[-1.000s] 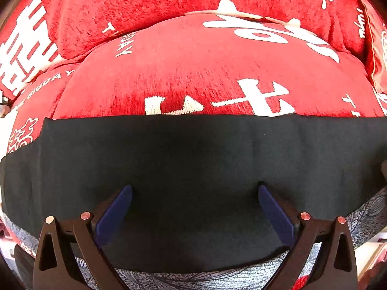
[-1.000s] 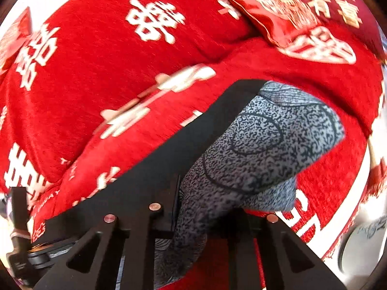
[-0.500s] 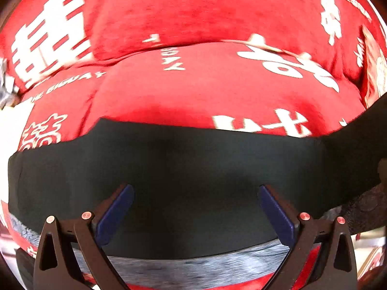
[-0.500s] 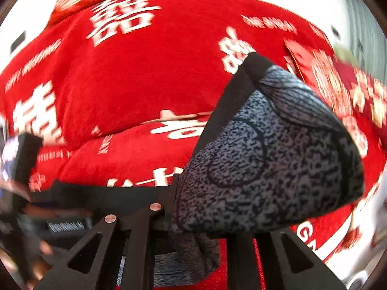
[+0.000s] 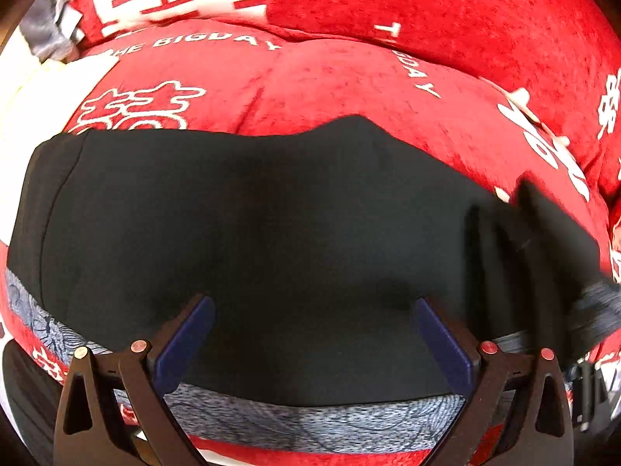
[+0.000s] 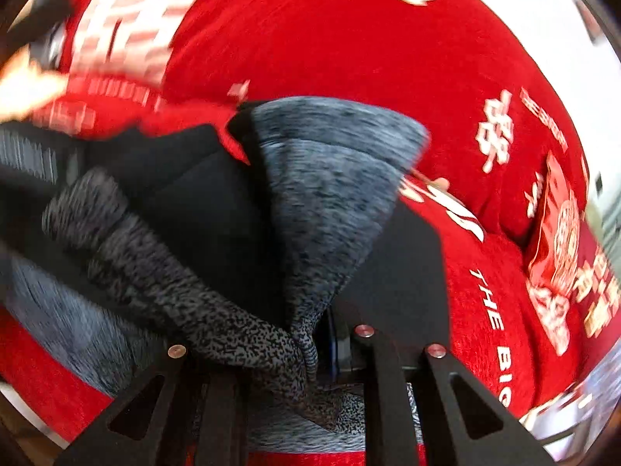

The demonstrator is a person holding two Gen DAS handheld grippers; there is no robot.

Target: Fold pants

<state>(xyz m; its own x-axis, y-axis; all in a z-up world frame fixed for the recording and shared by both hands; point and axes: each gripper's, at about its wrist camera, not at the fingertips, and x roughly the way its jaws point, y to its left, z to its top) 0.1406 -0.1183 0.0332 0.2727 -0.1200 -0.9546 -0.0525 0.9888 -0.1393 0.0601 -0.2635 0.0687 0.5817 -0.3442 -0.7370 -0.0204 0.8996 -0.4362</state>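
The pants [image 5: 271, 209] are black with a speckled grey panel and lie across a red sofa cushion. My left gripper [image 5: 312, 310] is open over the black cloth, its blue pads [image 5: 186, 334] apart and holding nothing. My right gripper [image 6: 310, 353] is shut on a bunched grey and black end of the pants [image 6: 326, 194], lifted above the cushion. In the left wrist view the right gripper [image 5: 543, 256] shows blurred at the right edge, over the cloth.
The red sofa cover [image 5: 349, 77] with white lettering fills both views. A red patterned pillow [image 6: 559, 233] lies at the right. A grey cloth scrap [image 5: 50, 27] sits at the far left of the sofa back.
My right gripper has swung leftward carrying the pants end over the laid part. My left gripper has shifted left along the black cloth and stayed open.
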